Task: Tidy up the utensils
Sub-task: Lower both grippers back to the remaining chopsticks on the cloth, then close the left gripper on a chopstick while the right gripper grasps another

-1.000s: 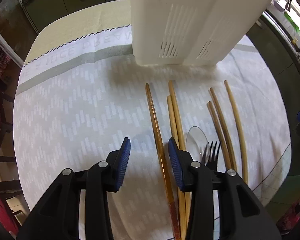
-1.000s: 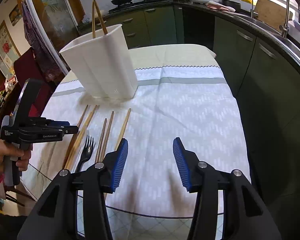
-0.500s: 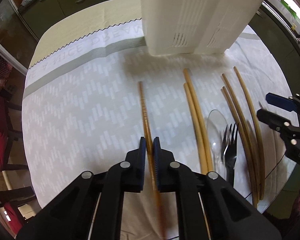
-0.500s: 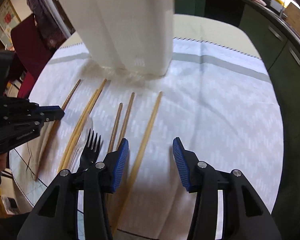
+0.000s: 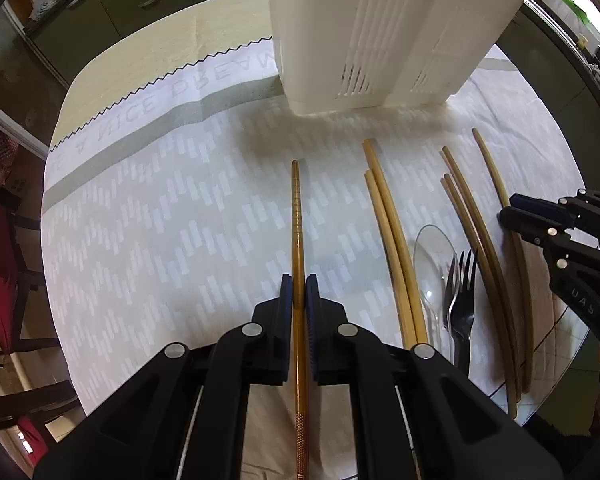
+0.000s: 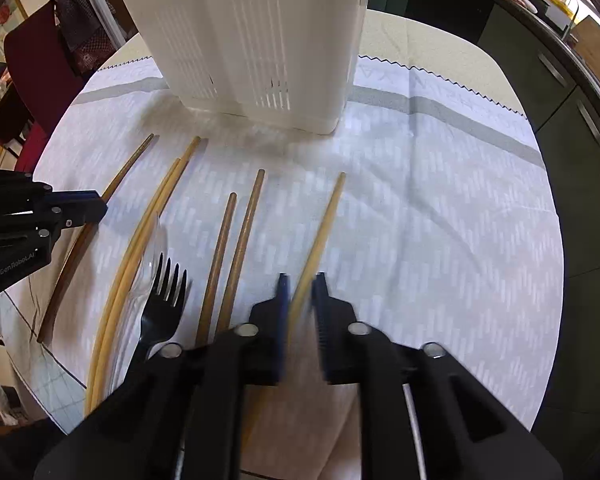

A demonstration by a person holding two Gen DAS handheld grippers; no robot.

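My left gripper [image 5: 299, 294] is shut on a reddish-brown chopstick [image 5: 297, 216] that lies on the tablecloth, pointing at the white utensil holder [image 5: 380, 28]. My right gripper [image 6: 301, 296] has its jaws blurred and nearly closed around a pale chopstick [image 6: 326, 220]; a small gap still shows. Between the two lie a pale chopstick pair [image 5: 388, 224], a clear plastic spoon [image 5: 432, 248], a black fork [image 5: 462, 296] and a darker chopstick pair [image 5: 476, 240]. The holder also shows in the right wrist view [image 6: 252, 36].
The white patterned tablecloth [image 5: 160, 208] covers a round table. Dark green kitchen cabinets [image 6: 540, 80] stand behind it. A red chair [image 6: 32, 52] stands at the left side. The table edge runs close below the utensils' handles.
My left gripper has stayed shut on the reddish-brown chopstick. My right gripper moved down over the pale chopstick and its jaws went from wide open to nearly closed around it.
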